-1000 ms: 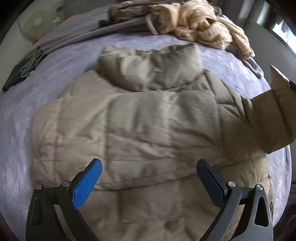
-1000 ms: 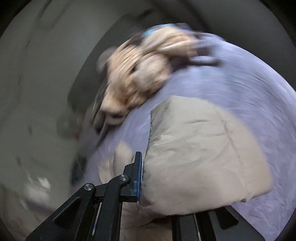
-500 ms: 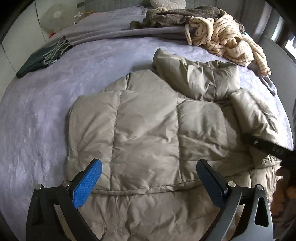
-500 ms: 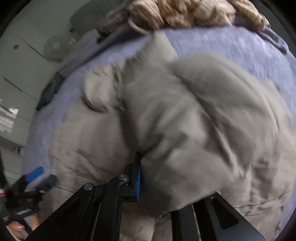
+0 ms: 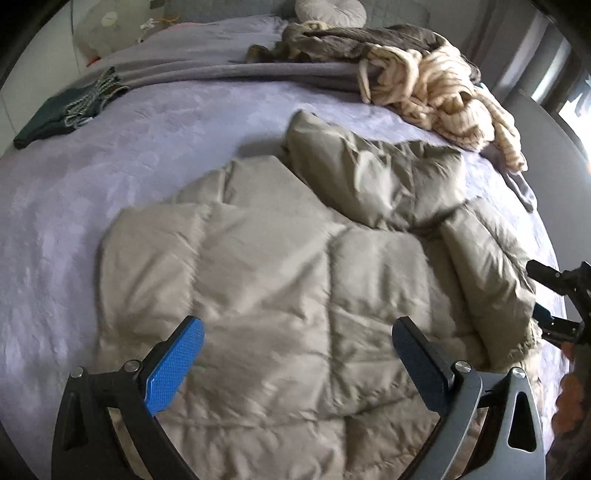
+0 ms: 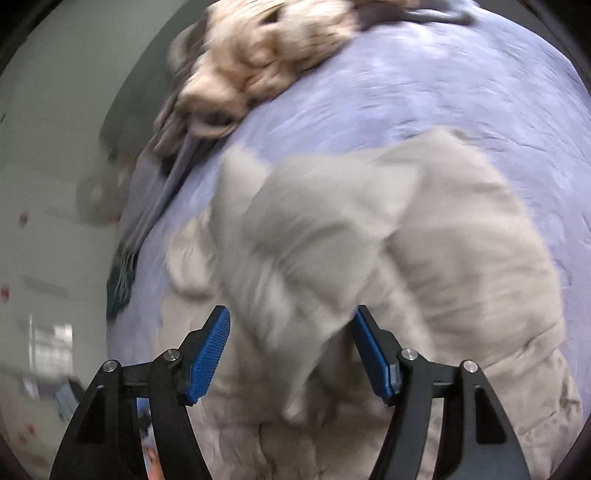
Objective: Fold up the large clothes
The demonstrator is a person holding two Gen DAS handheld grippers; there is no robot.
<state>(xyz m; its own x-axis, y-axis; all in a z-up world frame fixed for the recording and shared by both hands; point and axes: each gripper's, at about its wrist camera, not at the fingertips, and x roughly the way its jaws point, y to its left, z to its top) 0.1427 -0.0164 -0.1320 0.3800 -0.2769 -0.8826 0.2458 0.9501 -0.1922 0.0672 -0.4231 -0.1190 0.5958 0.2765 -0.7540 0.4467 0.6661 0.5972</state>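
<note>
A beige puffer jacket (image 5: 280,280) lies back-up on the lilac bedspread (image 5: 110,177), its hood (image 5: 373,173) bunched toward the far side. Its right sleeve (image 5: 484,273) is laid over the body. My left gripper (image 5: 295,354) hovers open above the jacket's lower back with nothing between its fingers. In the right wrist view the picture is blurred: my right gripper (image 6: 291,350) has its jaws opening, and the sleeve (image 6: 314,266) lies between the blue pads (image 6: 208,354) without being pressed. That gripper (image 5: 550,306) also shows at the right edge of the left wrist view.
A cream striped knit (image 5: 439,92) and a brown garment (image 5: 354,37) are heaped at the bed's far side. A dark green fringed cloth (image 5: 62,110) lies far left beside a folded grey blanket (image 5: 229,72). A pillow (image 5: 328,9) sits at the head.
The right gripper carried the sleeve in over the jacket's body, came down, and its jaws went from shut on the sleeve to spread apart. The left gripper shifted sideways, staying open.
</note>
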